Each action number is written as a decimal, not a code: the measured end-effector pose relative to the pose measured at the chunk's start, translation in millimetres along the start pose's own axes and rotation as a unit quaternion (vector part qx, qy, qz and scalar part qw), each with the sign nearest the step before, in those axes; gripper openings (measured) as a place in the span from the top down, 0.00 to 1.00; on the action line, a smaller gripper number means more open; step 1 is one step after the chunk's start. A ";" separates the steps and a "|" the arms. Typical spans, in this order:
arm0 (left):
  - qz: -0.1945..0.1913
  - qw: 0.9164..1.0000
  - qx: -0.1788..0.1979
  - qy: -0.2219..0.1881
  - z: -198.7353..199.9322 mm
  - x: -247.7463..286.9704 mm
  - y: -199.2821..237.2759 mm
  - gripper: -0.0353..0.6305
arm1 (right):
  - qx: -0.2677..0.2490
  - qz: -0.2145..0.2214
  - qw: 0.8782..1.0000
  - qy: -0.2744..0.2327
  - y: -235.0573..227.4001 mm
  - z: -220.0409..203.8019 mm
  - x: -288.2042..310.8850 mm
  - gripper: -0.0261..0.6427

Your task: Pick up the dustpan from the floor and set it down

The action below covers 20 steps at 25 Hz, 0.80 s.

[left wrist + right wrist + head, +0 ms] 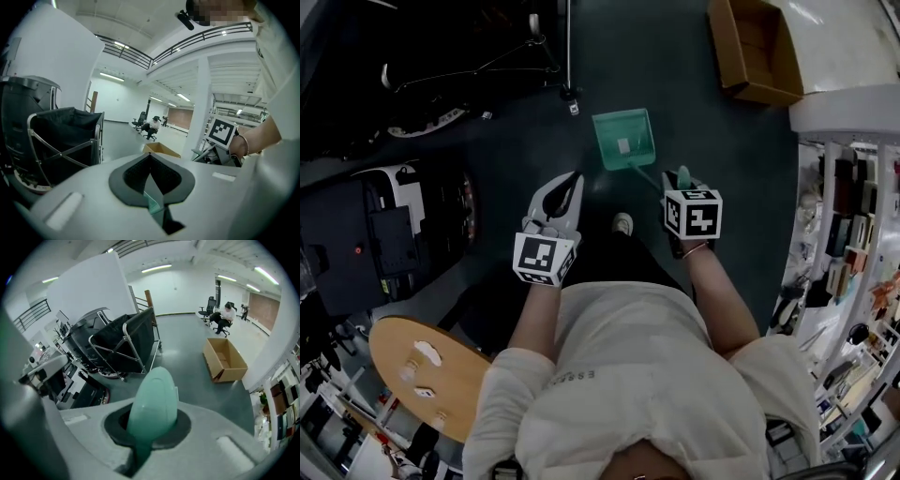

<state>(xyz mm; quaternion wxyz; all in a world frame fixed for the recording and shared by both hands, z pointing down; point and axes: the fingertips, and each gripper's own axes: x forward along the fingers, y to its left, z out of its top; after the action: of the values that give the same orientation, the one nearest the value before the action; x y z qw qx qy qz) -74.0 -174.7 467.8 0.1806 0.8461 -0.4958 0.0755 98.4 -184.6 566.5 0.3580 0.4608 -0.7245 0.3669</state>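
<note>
The green dustpan (623,139) hangs above the dark floor in the head view, with its thin handle running back down-right into my right gripper (681,180). In the right gripper view the rounded green handle end (153,399) sticks up between the jaws of that gripper (147,430), which are shut on it. My left gripper (569,187) is held beside it on the left, apart from the dustpan, with its two fingers meeting at the tip. In the left gripper view that gripper (151,180) holds nothing and shows a sliver of green behind.
An open cardboard box (755,52) lies on the floor at the far right. A black fabric cart on a metal frame (478,56) stands far left, and dark equipment (384,234) sits beside me. A round wooden stool (422,375) is near left, and shelving (853,234) lines the right.
</note>
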 end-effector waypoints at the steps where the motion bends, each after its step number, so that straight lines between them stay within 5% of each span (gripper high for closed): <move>1: 0.004 1.000 0.004 -0.004 4.1 -3.9 -4.4 0.92 | -0.003 0.003 1.000 -0.005 -1.9 -1.4 -10.4 0.97; 9: 0.045 0.997 0.042 -0.047 49.1 -39.8 -20.8 0.92 | -0.020 0.022 0.999 -0.041 -15.4 -17.2 -74.4 0.97; 20: 0.031 0.996 0.061 -0.062 65.7 -51.9 -50.6 0.92 | -0.025 0.025 0.998 -0.050 -20.4 -43.5 -111.3 0.97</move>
<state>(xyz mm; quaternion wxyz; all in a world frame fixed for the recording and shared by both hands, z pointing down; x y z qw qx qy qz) -59.3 -135.1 379.5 0.0949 0.8427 -0.5268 0.0583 160.8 -108.3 495.9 0.3235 0.4508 -0.7619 0.3341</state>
